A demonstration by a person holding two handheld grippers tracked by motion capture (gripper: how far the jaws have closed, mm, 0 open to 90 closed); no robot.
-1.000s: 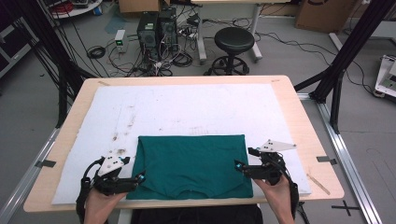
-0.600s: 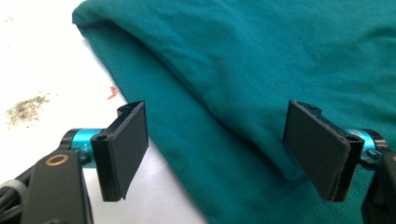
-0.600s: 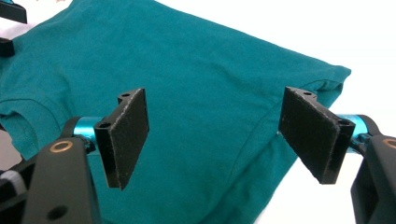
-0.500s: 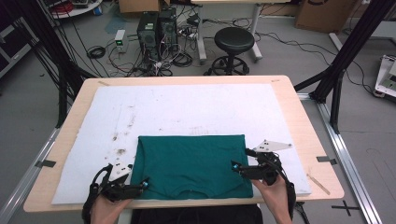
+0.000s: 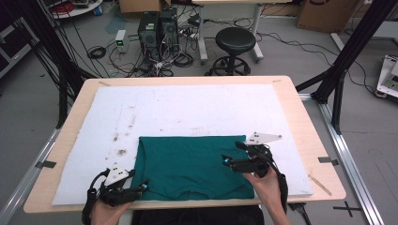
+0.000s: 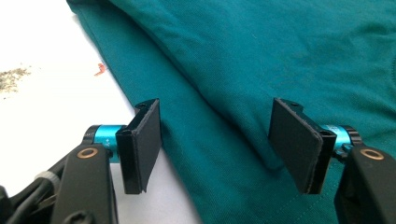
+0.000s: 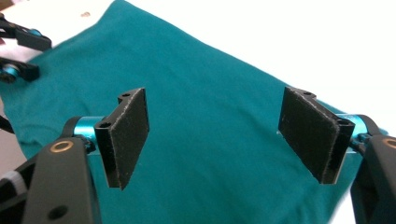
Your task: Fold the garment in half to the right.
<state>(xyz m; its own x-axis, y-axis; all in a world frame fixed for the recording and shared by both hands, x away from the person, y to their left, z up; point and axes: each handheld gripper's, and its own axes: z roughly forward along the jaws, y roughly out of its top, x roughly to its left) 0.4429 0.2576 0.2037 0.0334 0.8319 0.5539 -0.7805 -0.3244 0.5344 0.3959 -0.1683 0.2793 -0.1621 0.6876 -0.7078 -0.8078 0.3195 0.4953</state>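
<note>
A folded dark green T-shirt [image 5: 192, 165] lies flat on a white mat [image 5: 187, 112] that covers most of the wooden table [image 5: 309, 126], toward the near edge and a little right of the mat's middle. Its collar appears to face the near side, though the high view is too soft to be sure. Brown specks and smudges [image 5: 121, 151] mark the mat just left of the shirt.

The left gripper [image 5: 136, 190] sits at the shirt's near left corner, held low in the person's left hand [image 5: 107, 213]. In the left gripper view its jaws stand wide apart, the left pad [image 6: 142, 144] over the bare mat beside the shirt's left edge [image 6: 140, 88] and the right pad over the cloth, so the edge runs between them. Nothing is pinched.

The right gripper [image 5: 231, 158] hovers over the right part of the shirt, held in the right hand [image 5: 265, 180], its grey three-cornered plate [image 5: 262, 138] on top. In the right gripper view its jaws are also spread wide, with green cloth below and between them, holding nothing. The left gripper shows small at that view's far left corner.

Beyond the table stand a black stool [image 5: 234, 42] and computer towers [image 5: 157, 26] among cables on the floor.
</note>
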